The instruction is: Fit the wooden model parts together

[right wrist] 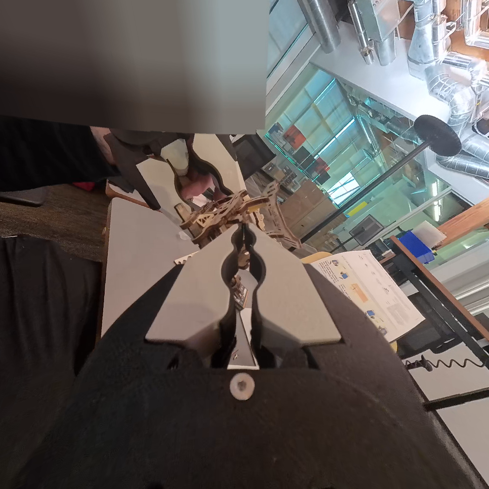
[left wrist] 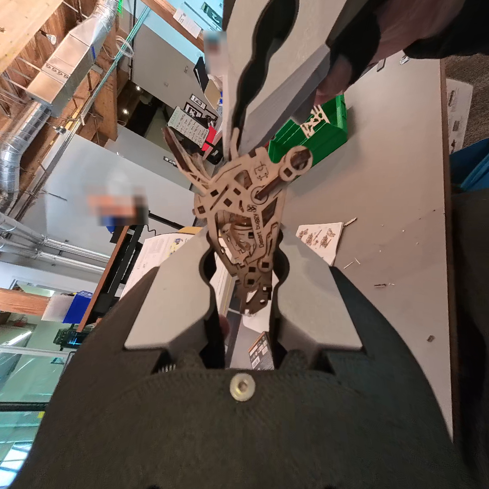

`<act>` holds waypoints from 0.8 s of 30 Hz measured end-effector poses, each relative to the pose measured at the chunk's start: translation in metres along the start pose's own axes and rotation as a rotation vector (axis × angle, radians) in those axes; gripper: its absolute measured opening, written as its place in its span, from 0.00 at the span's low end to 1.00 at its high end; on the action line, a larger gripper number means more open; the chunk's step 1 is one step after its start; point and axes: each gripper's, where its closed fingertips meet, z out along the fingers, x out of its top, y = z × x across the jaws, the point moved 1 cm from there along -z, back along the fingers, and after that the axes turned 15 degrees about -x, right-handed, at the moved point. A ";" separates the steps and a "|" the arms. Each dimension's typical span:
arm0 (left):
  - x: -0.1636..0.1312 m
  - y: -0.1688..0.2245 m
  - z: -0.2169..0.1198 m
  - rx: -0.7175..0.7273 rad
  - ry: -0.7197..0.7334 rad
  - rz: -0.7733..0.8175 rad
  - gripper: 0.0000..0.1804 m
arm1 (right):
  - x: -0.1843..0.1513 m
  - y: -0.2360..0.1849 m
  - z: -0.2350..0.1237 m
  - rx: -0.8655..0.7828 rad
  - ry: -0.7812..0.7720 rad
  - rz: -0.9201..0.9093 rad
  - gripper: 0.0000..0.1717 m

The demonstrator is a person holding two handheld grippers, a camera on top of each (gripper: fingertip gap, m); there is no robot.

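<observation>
The wooden model [left wrist: 238,201], a pale laser-cut buggy frame, is held up above the grey table [left wrist: 397,185]. My left gripper [left wrist: 243,235] is shut on its lower end, with both grey pads pressed on its sides. My right gripper [left wrist: 235,127] comes in from the top of the left wrist view. In the right wrist view the right gripper [right wrist: 243,227] has its fingertips together, right against the model [right wrist: 225,211]. Its tips meet at a thin wooden strip [left wrist: 231,148] that sticks out of the model; I cannot tell whether the strip is pinched. The left gripper [right wrist: 203,195] shows behind the model.
A green bin [left wrist: 317,137] with a part sheet stands on the table behind the model. A small booklet [left wrist: 320,238] and wood scraps [left wrist: 381,285] lie to the right. A printed instruction sheet [right wrist: 365,291] lies at the table's edge. A blue bin [left wrist: 471,164] stands off the table. There is about 5 cm between the tips of the two grippers.
</observation>
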 end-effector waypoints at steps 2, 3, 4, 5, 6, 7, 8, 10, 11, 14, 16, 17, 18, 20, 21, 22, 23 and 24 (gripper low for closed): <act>0.000 0.001 0.000 -0.006 0.007 0.002 0.21 | 0.000 0.000 0.000 -0.004 0.002 -0.007 0.01; 0.000 0.001 0.000 -0.008 0.010 0.002 0.21 | 0.000 0.000 0.000 -0.005 0.002 -0.011 0.01; -0.001 0.001 0.001 -0.008 0.011 0.000 0.21 | -0.001 0.000 -0.001 0.002 0.003 -0.019 0.03; -0.001 0.000 0.001 -0.005 0.011 0.000 0.21 | 0.000 -0.002 -0.002 0.013 0.010 -0.026 0.06; -0.001 0.000 0.001 -0.007 0.020 0.001 0.21 | 0.001 -0.002 -0.003 0.014 0.017 -0.031 0.05; 0.000 0.002 0.001 -0.019 0.033 -0.004 0.21 | 0.002 -0.002 -0.003 0.012 0.019 -0.036 0.05; 0.001 0.003 0.001 -0.029 0.052 -0.003 0.21 | 0.004 -0.003 -0.003 0.012 0.025 -0.046 0.05; 0.001 0.002 0.001 -0.032 0.068 -0.010 0.21 | 0.005 -0.005 -0.003 0.008 0.030 -0.067 0.03; 0.001 0.003 0.001 -0.035 0.069 -0.008 0.21 | 0.005 -0.006 -0.003 0.010 0.029 -0.073 0.02; 0.003 0.002 -0.001 -0.021 0.076 -0.002 0.21 | 0.008 -0.005 -0.004 0.015 0.038 -0.064 0.01; 0.004 0.000 -0.002 -0.006 0.074 0.015 0.21 | 0.009 -0.006 -0.004 0.022 0.036 -0.042 0.01; 0.003 0.001 -0.002 -0.003 0.071 0.027 0.21 | 0.008 -0.006 -0.004 0.029 0.030 -0.033 0.01; 0.003 0.000 -0.002 0.011 0.064 0.048 0.21 | 0.008 -0.006 -0.004 0.035 0.024 -0.023 0.01; 0.002 -0.003 -0.003 0.053 0.034 0.102 0.21 | 0.008 -0.007 -0.004 0.045 0.010 -0.012 0.01; 0.002 -0.004 -0.004 0.076 0.020 0.124 0.21 | 0.008 -0.007 -0.004 0.042 0.007 -0.012 0.01; 0.003 -0.006 -0.005 0.099 0.011 0.149 0.21 | 0.008 -0.006 -0.004 0.040 0.008 -0.012 0.00; 0.003 -0.008 -0.006 0.125 0.005 0.181 0.21 | 0.009 -0.006 -0.004 0.039 0.012 -0.017 0.00; 0.003 -0.009 -0.007 0.148 -0.002 0.214 0.21 | 0.009 -0.007 -0.004 0.035 0.015 -0.030 0.00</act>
